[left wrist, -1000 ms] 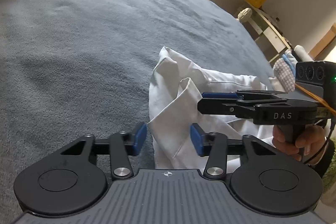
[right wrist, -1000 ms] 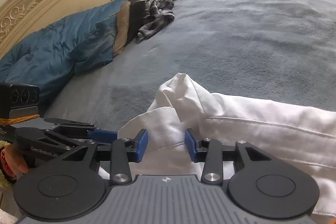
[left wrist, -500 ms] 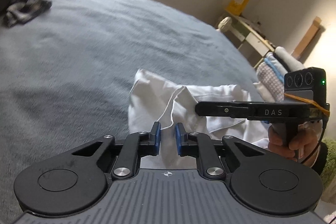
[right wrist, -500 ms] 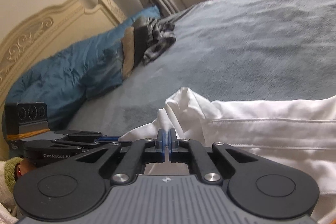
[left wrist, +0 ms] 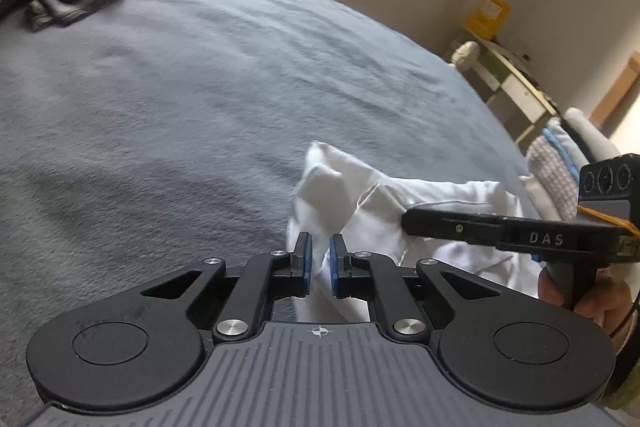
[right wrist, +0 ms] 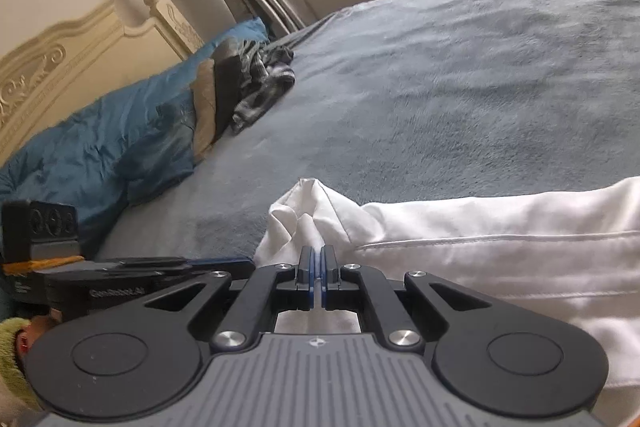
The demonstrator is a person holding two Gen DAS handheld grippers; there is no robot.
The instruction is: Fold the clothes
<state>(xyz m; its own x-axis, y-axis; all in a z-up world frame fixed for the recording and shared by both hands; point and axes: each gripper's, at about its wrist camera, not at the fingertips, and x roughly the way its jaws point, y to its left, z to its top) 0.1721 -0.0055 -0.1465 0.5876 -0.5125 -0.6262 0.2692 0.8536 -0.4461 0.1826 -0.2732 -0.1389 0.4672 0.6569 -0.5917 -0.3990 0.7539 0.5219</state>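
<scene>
One white garment [left wrist: 416, 211] lies bunched on the grey bedspread [left wrist: 200, 87], its long axis running off to the right side. Both claws sit at the same bunched end, touching cloth. The right gripper [right wrist: 319, 281] is pinched tight on a fold of it, and the left gripper [left wrist: 319, 265] is narrowed around a ridge of fabric, pads just short of meeting. Probably the lift comes next, with the rest trailing rightward.

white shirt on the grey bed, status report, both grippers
Right gripper shut on crumpled white cotton shirt. Left gripper nearly shut on the same bunched edge. Shirt unfolded on grey fleece blanket. Nothing in the way.
</scene>
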